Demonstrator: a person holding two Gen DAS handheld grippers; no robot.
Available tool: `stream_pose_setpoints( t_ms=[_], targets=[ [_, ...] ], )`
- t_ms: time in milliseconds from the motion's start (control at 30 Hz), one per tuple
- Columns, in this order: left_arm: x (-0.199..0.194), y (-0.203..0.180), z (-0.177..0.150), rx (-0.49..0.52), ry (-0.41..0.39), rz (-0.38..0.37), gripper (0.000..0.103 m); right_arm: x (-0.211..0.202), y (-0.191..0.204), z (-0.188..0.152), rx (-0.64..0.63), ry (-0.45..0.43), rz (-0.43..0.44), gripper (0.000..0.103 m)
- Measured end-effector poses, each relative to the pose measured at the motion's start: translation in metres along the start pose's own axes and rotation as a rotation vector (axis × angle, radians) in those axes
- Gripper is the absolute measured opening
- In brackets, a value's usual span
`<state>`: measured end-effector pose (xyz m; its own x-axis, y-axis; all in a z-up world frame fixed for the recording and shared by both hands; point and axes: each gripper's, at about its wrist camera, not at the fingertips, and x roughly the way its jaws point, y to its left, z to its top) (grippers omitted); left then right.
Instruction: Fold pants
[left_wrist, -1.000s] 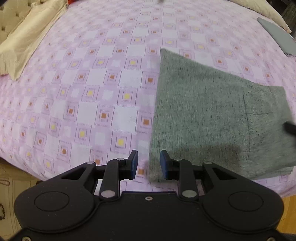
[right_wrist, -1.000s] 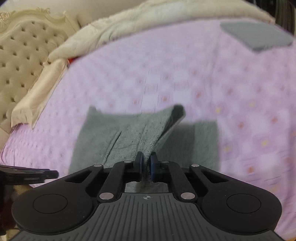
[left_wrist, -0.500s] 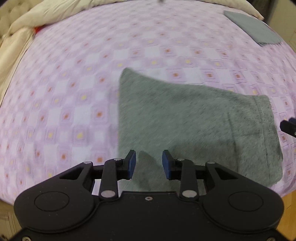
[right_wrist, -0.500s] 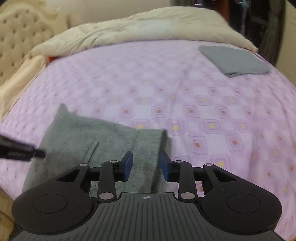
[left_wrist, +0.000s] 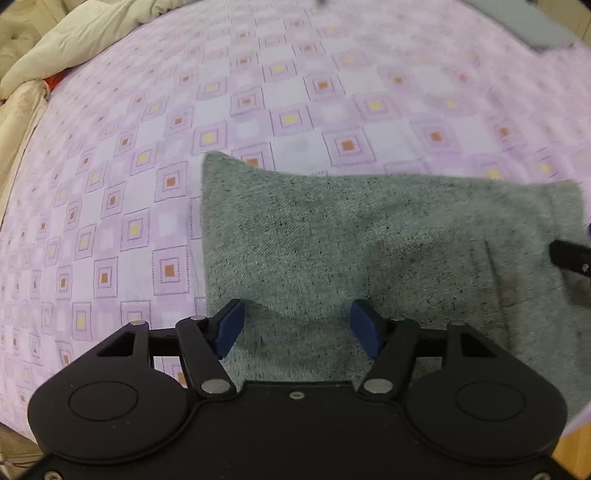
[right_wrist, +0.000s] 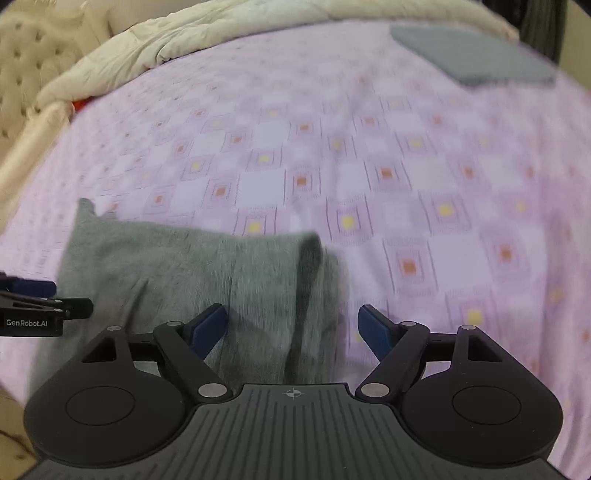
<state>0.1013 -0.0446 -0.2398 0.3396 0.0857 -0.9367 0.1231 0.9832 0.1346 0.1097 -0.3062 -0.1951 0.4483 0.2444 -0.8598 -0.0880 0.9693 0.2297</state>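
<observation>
Now, line by line:
Pants: the grey pants (left_wrist: 369, 251) lie folded into a flat rectangle on the near part of the bed, close to its front edge; in the right wrist view the same pants (right_wrist: 192, 273) show a doubled right edge with a dark crease.
Bed cover: a lilac bedspread (left_wrist: 295, 92) printed with squares carries the pants.
Left gripper: the left gripper (left_wrist: 297, 326) hangs over the near left part of the cloth, jaws spread and just been opening; grey fabric shows below the gap, but the blue pads (left_wrist: 229, 328) press on nothing.
Right gripper: the right gripper (right_wrist: 291, 325) stands over the right edge of the pants, jaws wide apart and just been opening, with no cloth pinched.
Far corner: another folded grey cloth (right_wrist: 476, 55) lies well apart from the pants.
Head end: a cream quilt (right_wrist: 221, 33) is bunched along the far side, beside a tufted headboard (right_wrist: 22, 74).
</observation>
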Motion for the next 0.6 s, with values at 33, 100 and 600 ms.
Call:
stream_pose_setpoints(
  t_ms=[33, 100, 600],
  targets=[
    [-0.005, 0.005, -0.005, -0.013, -0.007, -0.01, 0.067, -0.002, -0.004, -0.005, 0.02, 0.017, 0.026, 0.077],
    [-0.009, 0.015, -0.018, -0.039, -0.003, -0.017, 0.069, -0.002, -0.005, -0.015, 0.054, 0.058, 0.072, 0.077],
    [0.009, 0.047, -0.028, -0.139, 0.003, -0.035, 0.08, 0.005, -0.001, -0.019, 0.085, 0.099, 0.128, 0.08]
  ],
)
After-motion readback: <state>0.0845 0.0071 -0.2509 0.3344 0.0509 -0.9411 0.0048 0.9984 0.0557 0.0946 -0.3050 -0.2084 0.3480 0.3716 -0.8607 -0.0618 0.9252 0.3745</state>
